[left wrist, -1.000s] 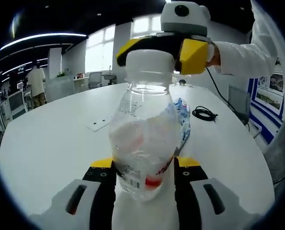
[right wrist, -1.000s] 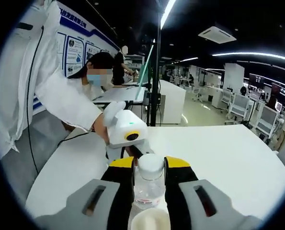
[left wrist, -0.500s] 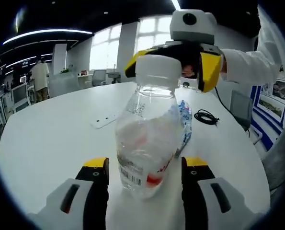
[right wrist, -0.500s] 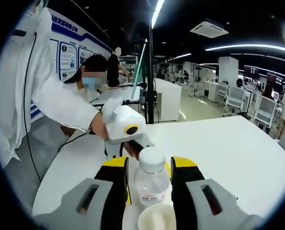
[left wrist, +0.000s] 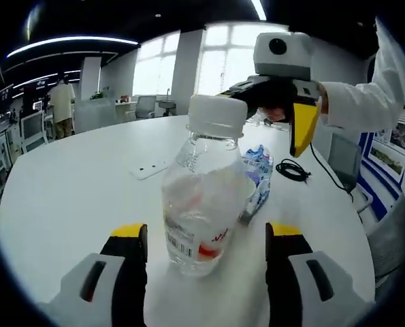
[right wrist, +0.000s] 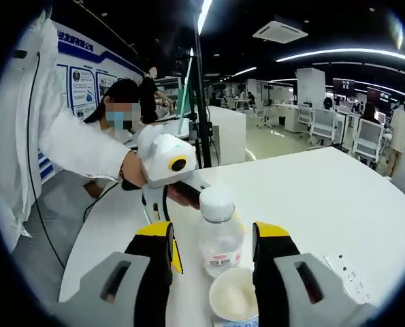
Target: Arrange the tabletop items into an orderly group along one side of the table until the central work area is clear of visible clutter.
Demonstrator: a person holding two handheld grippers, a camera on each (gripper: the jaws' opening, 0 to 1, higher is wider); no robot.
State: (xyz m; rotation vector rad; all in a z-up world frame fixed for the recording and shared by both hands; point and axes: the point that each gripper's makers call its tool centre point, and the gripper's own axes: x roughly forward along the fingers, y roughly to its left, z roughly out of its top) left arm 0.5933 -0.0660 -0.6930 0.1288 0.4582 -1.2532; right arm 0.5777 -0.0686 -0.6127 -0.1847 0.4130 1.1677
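A: So, left gripper view first. How far along does it look?

B: Early, I'd judge. The clear bottle (left wrist: 205, 194) stands upright, white cap on, between the jaws of the left hand-held gripper (left wrist: 205, 248), which are spread apart and not touching it. Just behind it lies a crumpled blue-and-white wrapper (left wrist: 259, 170). A flat white strip (left wrist: 150, 169) and a coiled black cable (left wrist: 292, 170) lie well apart from each other farther across the desk (left wrist: 73, 197). Nothing is lined up along an edge.

A: And the right gripper view?

B: Same bottle (right wrist: 220, 231), between the spread jaws of the right hand-held gripper (right wrist: 212, 255), untouched. A small white bowl (right wrist: 233, 294) sits just beside it, nearer the camera. Everything still needs gathering to one side.
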